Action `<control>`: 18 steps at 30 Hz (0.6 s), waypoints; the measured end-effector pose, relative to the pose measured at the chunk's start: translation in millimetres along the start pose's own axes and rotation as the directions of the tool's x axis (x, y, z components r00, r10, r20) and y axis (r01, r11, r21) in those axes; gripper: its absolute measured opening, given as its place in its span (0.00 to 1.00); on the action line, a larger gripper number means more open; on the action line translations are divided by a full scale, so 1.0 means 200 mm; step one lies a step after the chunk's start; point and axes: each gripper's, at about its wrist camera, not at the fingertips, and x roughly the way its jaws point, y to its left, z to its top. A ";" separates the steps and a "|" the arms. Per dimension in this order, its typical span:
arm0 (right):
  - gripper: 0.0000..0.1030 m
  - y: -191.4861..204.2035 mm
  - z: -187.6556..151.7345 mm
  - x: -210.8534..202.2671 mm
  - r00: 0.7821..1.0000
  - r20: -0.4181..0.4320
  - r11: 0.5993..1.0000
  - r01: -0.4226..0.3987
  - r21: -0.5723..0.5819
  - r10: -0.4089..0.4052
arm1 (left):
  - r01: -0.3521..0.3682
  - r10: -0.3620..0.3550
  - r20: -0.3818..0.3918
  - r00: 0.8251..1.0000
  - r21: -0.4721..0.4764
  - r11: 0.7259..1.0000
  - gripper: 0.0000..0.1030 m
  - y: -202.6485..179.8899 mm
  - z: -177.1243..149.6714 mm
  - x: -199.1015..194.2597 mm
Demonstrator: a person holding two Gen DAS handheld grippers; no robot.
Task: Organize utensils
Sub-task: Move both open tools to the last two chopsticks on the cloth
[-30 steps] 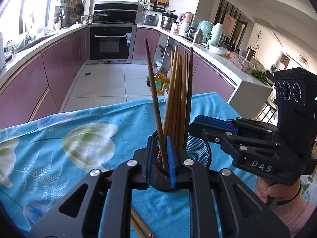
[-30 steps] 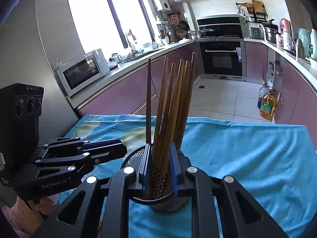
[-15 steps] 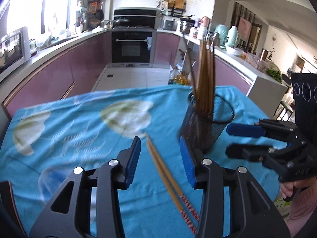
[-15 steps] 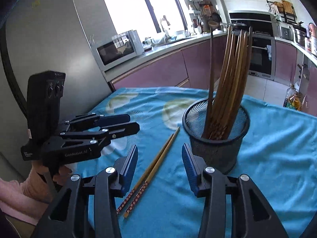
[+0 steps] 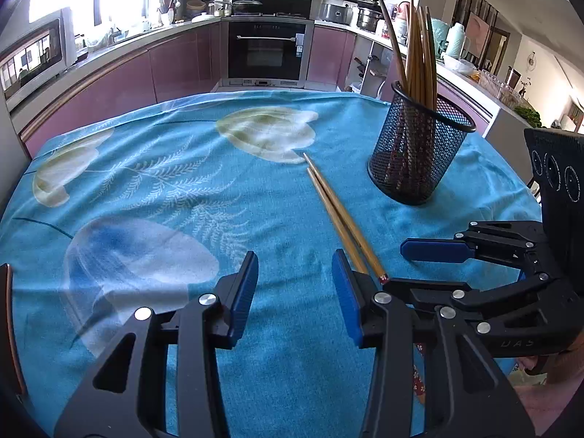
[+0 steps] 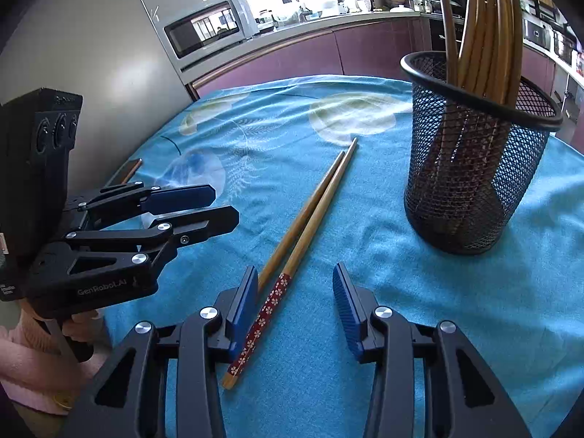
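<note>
I held both grippers, left gripper [image 5: 295, 292] and right gripper [image 6: 292, 304], apart and empty; loose chopsticks [image 6: 310, 219] lay mid-frame left of the mesh holder [image 6: 471, 168], liable to roll from a skewed pinch

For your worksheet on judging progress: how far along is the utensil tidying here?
Done: a bundle of chopsticks stands in the mesh holder. In hand: nothing; the left gripper and right gripper are both open and empty. Left: one loose pair of chopsticks lies on the blue cloth.

Black mesh cup [image 6: 471, 189], tan chopsticks [image 6: 310, 215] with red floral ends, blue tablecloth [image 5: 182, 189].
</note>
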 end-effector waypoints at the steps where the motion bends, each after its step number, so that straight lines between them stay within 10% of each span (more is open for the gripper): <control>1: 0.38 0.01 0.00 0.00 1.000 0.001 1.000 0.014 -0.009 -0.014 | 0.002 -0.002 -0.001 1.000 0.000 1.000 0.41 0.00 0.00 0.00; 18: 0.18 -0.05 -0.02 -0.03 0.997 -0.016 0.996 0.081 0.033 -0.081 | 0.034 -0.033 -0.018 0.999 0.038 0.999 0.40 -0.08 0.01 0.04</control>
